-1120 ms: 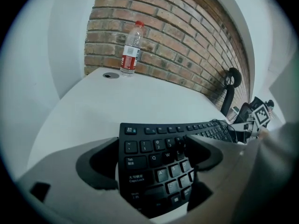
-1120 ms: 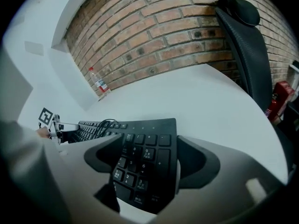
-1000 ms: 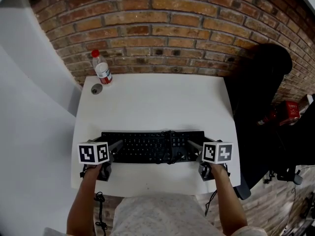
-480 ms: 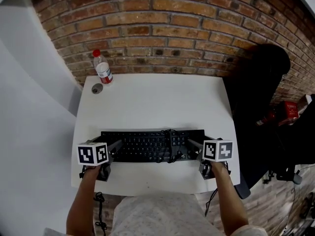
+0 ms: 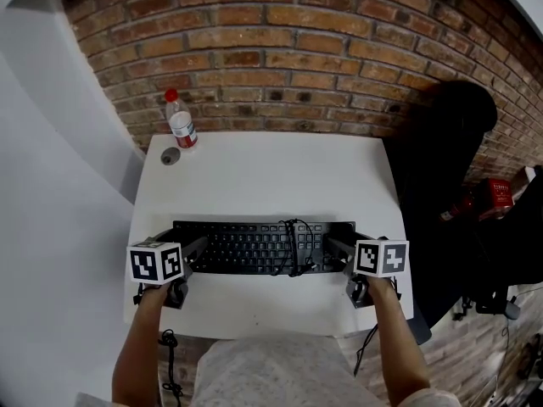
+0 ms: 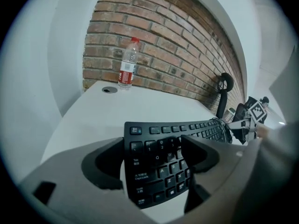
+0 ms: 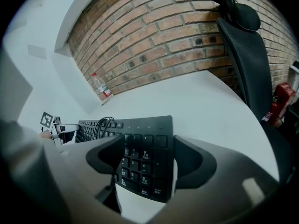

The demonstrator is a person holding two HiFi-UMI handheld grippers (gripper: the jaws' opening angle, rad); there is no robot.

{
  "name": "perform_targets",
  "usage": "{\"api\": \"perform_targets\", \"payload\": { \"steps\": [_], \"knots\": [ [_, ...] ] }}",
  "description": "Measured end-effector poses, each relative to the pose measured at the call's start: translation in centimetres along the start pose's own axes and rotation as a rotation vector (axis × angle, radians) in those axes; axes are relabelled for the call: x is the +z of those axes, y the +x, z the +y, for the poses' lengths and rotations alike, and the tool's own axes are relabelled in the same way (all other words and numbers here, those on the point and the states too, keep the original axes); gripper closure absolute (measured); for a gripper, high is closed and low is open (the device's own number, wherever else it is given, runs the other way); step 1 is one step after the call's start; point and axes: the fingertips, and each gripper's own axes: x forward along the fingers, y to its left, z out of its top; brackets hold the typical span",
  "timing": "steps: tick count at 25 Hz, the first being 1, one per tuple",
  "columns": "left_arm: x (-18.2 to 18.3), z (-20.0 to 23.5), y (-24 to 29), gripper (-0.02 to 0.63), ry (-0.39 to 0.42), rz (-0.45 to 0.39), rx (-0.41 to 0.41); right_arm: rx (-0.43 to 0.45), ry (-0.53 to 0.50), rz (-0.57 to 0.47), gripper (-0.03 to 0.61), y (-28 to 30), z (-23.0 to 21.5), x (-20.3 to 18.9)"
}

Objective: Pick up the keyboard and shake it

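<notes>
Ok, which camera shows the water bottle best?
The left gripper view: the water bottle stands whole, side-on, red cap and label clear. The head view shows it smaller from above; the right gripper view shows it tiny and distant.

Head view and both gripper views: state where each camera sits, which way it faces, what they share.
Head view: on the head, steeply down at keyboard on table; forearms, left claw, right claw show.
Left gripper view: on left claw, along its jaws, which have just been closing round the keyboard's Esc end.
Right gripper view: on right claw; its jaws, also just closing, straddle the numpad end.
Shared: all show keyboard and bottle.
</notes>
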Motion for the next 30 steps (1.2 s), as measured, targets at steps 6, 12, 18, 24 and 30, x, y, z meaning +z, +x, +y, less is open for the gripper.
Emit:
{"api": "perform_targets", "payload": {
  "steps": [6, 12, 18, 24, 30],
  "knots": [
    [1.7, -0.2, -0.5, 0.244, 0.052, -0.041, -0.012, 0.002, -0.013, -0.017, 0.248, -0.5, 0.3, 0.8],
    [3.4, -0.3, -1.5, 0.256, 0.092, -0.125, -0.020, 0.002, -0.075, -0.091, 0.250, -1.4, 1.1, 2.5],
    [3.5, 0.1, -1.6, 0.267, 0.090, -0.155, -0.022, 0.006, -0.132, -0.177, 0.251, -1.5, 1.5, 3.2],
    [2.9, 0.2, -1.9, 0.270, 0.096, -0.154, -0.037, 0.022, -0.133, -0.186, 0.265, -1.6, 1.6, 2.3],
    [2.3, 0.3, -2.6, 0.304, 0.091, -0.185, -0.082, 0.041, -0.151, -0.215, 0.281, -2.1, 1.7, 1.9]
  ]
}}
